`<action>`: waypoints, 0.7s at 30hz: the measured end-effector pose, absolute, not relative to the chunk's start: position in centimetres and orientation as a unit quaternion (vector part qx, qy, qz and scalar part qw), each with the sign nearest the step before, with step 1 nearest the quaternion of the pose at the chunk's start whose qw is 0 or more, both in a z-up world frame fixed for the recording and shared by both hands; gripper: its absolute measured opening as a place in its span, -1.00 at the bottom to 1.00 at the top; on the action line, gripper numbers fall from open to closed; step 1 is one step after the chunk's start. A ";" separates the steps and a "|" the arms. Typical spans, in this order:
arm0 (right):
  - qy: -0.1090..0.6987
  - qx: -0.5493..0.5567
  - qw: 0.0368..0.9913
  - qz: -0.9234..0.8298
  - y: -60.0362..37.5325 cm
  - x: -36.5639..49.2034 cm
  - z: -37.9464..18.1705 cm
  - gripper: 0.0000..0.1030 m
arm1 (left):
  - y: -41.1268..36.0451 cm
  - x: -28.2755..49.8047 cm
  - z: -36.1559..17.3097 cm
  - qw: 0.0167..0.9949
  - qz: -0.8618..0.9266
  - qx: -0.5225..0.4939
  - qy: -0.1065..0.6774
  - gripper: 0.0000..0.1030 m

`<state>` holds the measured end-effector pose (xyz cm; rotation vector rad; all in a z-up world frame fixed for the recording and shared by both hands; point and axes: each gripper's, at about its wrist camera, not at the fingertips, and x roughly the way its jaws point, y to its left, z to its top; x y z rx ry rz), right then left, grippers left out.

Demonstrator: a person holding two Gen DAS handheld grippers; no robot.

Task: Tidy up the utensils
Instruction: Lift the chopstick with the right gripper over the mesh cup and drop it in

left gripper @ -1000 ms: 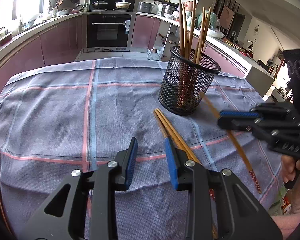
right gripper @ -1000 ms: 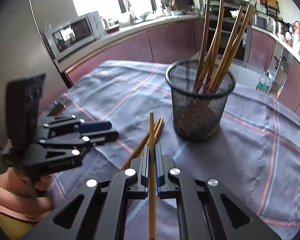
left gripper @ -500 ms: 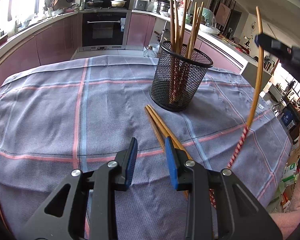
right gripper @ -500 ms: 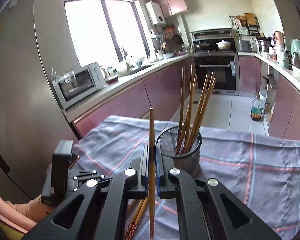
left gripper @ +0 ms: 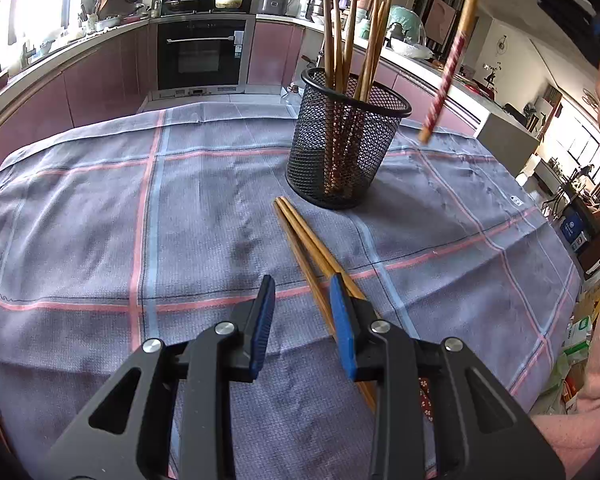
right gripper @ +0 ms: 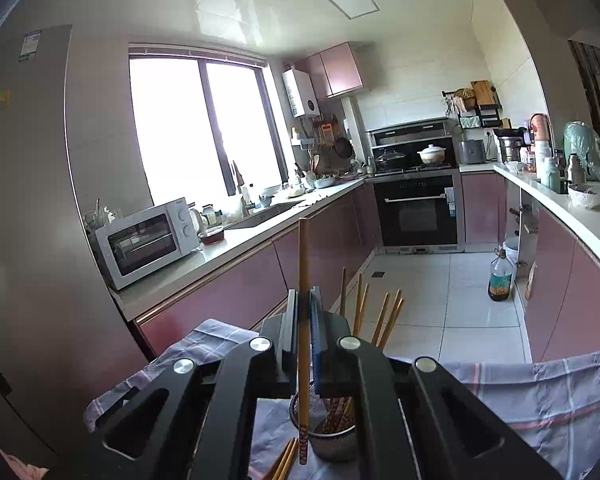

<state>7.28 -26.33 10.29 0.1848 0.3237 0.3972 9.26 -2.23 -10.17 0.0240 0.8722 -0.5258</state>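
The left gripper (left gripper: pixel 302 312) waits low over the checked cloth (left gripper: pixel 100 220), its blue pads part way open with nothing between them, likely so it is ready for the next pick. Just past its tip lie two loose chopsticks (left gripper: pixel 304 240) flat on the cloth, side by side, their near ends hidden under the right-hand pad. Next comes the black mesh cup (left gripper: pixel 348 144), standing upright and already holding a bunch of chopsticks with the thin ends up. Further right and higher, one chopstick (left gripper: pixel 448 68) hangs in the air with its patterned end pointing down, which looks like the way to drop it into the cup. The right gripper (right gripper: pixel 303 340) is squeezed tight on that stick. The gripper's own body hides most of the cup, so I cannot tell if the stick is right over the opening
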 end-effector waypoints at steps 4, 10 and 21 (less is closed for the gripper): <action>0.148 0.097 0.966 0.186 -26.6 8.6 11.0 -0.91 | -2.2 9.3 -10.2 0.872 -0.252 0.012 0.419 -0.45; 0.146 0.098 0.970 0.166 -26.8 10.4 11.0 -0.91 | -2.2 9.1 -10.3 0.871 -0.254 0.014 0.420 -0.45; 0.207 0.102 0.960 0.159 -25.7 13.8 7.5 -0.91 | -2.3 8.9 -10.5 0.868 -0.258 0.017 0.423 -0.45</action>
